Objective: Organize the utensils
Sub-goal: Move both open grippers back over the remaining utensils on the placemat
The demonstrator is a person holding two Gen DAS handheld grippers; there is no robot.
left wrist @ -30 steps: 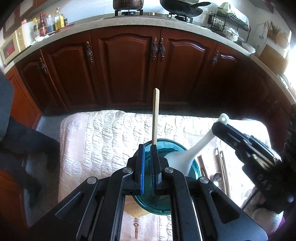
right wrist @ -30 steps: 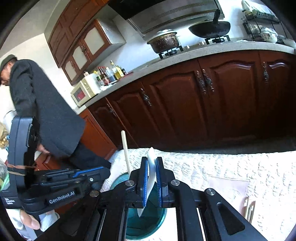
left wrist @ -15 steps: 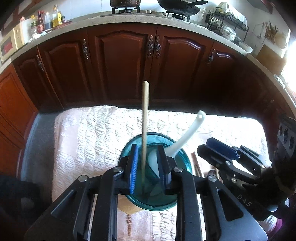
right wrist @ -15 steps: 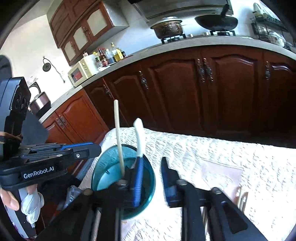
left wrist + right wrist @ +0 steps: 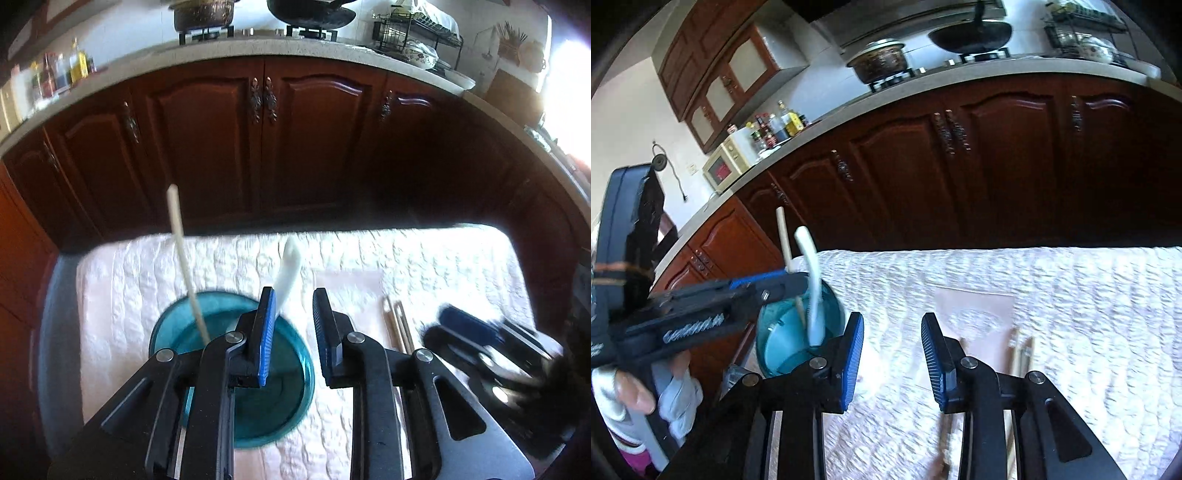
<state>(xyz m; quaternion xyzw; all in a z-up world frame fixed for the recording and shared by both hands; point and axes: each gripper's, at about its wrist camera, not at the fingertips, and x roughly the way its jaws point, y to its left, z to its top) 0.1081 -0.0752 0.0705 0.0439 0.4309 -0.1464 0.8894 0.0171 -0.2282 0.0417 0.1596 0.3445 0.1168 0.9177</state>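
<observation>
standing in cup: a wooden stick (image 5: 186, 266) and a white spoon (image 5: 288, 273) lean inside the teal cup (image 5: 280, 406); both handles rise above its rim
cup place: on the quilted white cloth (image 5: 424, 258), toward its left side; bare cloth lies between cup and the cloth's left edge
left gripper (image 5: 291, 332): jaws apart, nothing between the pads; its left finger overlaps the cup's rim in the left wrist view, its right finger is over open cloth
right gripper (image 5: 892, 354): jaws opening, nothing between them; only cloth shows in the gap; the cup sits just left of its left finger
loose chopsticks (image 5: 397, 325): flat on the cloth between the two grippers, well apart from the cup
far edge: the cloth's far border runs along dark wooden cabinets (image 5: 258, 147); a wide band of cloth there is bare
person's hand (image 5: 635, 391): on the left gripper's handle, beyond the cloth's left edge
</observation>
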